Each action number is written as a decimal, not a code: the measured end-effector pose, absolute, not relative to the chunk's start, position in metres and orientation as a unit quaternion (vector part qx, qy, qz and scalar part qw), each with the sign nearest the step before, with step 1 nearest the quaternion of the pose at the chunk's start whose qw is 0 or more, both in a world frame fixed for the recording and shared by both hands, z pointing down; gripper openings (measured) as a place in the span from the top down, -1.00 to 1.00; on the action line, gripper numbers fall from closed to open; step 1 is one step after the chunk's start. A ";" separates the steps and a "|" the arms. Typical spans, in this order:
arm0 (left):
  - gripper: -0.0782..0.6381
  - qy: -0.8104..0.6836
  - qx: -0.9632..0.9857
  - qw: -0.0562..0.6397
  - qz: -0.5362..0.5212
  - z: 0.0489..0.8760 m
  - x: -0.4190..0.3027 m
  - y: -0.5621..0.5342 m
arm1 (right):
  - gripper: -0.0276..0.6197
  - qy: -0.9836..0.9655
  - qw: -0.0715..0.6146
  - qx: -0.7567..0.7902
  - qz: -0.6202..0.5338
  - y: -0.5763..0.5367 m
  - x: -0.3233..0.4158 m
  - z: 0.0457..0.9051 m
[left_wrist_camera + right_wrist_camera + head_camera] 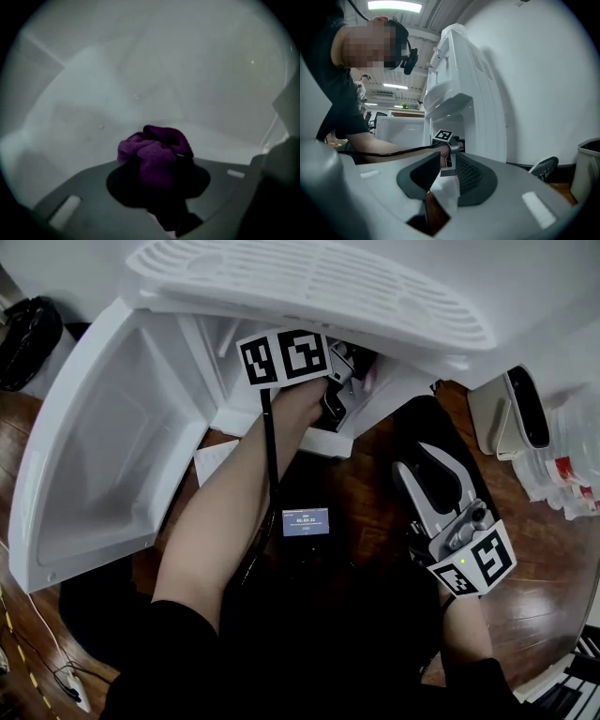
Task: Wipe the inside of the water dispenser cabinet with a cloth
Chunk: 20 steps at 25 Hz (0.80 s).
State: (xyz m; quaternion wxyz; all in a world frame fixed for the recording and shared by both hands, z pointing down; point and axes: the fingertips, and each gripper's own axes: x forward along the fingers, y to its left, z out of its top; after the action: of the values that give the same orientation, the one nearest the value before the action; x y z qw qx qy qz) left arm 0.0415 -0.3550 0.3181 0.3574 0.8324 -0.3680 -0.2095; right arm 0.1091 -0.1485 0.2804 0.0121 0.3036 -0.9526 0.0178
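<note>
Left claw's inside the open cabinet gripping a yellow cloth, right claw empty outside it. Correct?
Not quite. The cloth is purple, not yellow, as the left gripper view shows. The rest holds: the left claw grips it inside the open cabinet, and the right claw is empty outside it, jaws apart.

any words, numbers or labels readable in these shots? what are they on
Nothing can be read for certain.
Small blue-lit screen on the wooden floor: figures, too small to read.
Red labels on the clear plastic packs: blurred.
Cubes on the left gripper and right gripper: black-and-white square markers, no words.
Purple cloth in the left gripper: none.
</note>
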 end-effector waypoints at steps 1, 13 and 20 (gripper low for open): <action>0.37 -0.363 0.831 0.366 -0.212 0.321 0.043 -0.350 | 0.59 -0.953 0.013 0.302 0.018 -0.149 0.108 0.281; 0.37 -0.371 0.803 0.404 -0.234 0.364 0.035 -0.292 | 0.60 -0.961 0.029 0.275 -0.009 -0.135 0.089 0.280; 0.37 -0.444 0.791 0.398 -0.139 0.395 0.040 -0.365 | 0.60 -0.960 0.042 0.276 -0.006 -0.136 0.091 0.291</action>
State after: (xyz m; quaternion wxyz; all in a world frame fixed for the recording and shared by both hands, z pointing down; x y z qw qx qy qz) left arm 0.0397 -0.3654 0.3950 0.3980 0.7907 -0.4439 -0.1391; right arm 0.0915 -0.1363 0.2906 0.0420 0.2763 -0.9601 -0.0061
